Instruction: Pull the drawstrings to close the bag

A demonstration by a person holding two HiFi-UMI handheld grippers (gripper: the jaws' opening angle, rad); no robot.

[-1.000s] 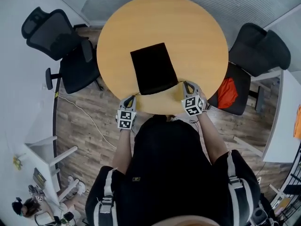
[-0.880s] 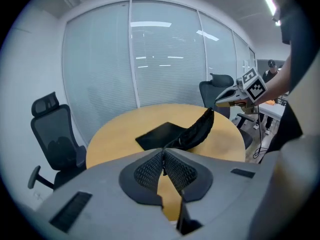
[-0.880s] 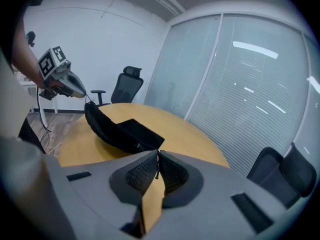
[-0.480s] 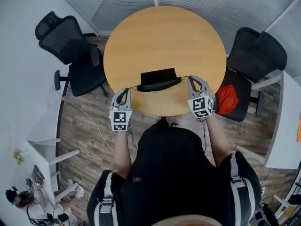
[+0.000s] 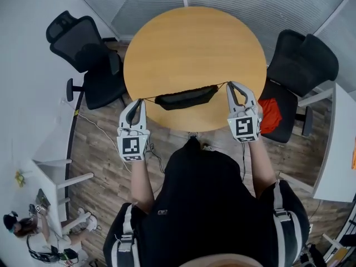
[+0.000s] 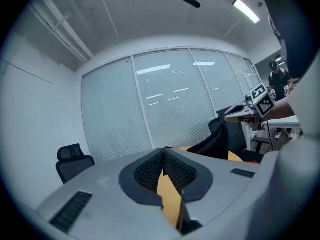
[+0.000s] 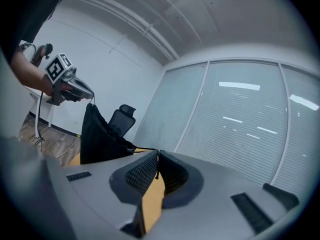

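Observation:
A black drawstring bag (image 5: 186, 98) hangs in the air above the near edge of the round wooden table (image 5: 194, 38), its mouth gathered into a narrow strip. A thin drawstring runs out from each end. My left gripper (image 5: 136, 101) is shut on the left drawstring (image 5: 150, 99), and my right gripper (image 5: 232, 85) is shut on the right drawstring (image 5: 221, 85). Both strings are taut. In the left gripper view the bag (image 6: 218, 140) hangs below the right gripper (image 6: 248, 112). In the right gripper view the bag (image 7: 98, 136) hangs below the left gripper (image 7: 74, 90).
A black office chair (image 5: 83, 43) stands left of the table. Another chair (image 5: 303, 60) stands at the right with an orange-red item (image 5: 270, 109) on its seat. A white desk (image 5: 334, 149) lies further right. Glass walls with blinds enclose the room.
The bag lay flat on the table a second ago. Both grippers have moved apart and upward, lifting it by the strings and drawing its mouth together.

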